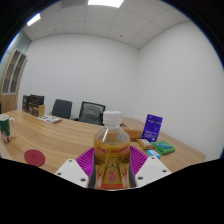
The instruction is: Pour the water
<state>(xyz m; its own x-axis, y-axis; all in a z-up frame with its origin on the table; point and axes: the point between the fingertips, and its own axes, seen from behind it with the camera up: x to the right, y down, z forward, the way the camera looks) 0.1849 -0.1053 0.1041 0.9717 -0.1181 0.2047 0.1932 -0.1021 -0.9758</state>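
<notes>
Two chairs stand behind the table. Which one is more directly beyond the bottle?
The right-hand chair, the one with the mesh-looking back; it stands almost straight beyond the bottle held in the gripper. The other chair stands off to its left.

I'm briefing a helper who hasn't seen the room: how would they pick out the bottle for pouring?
On the long wooden table, look just ahead of the claw. The bottle stands between its purple pads: clear plastic, white cap, amber drink, unlike the purple box behind.
</notes>
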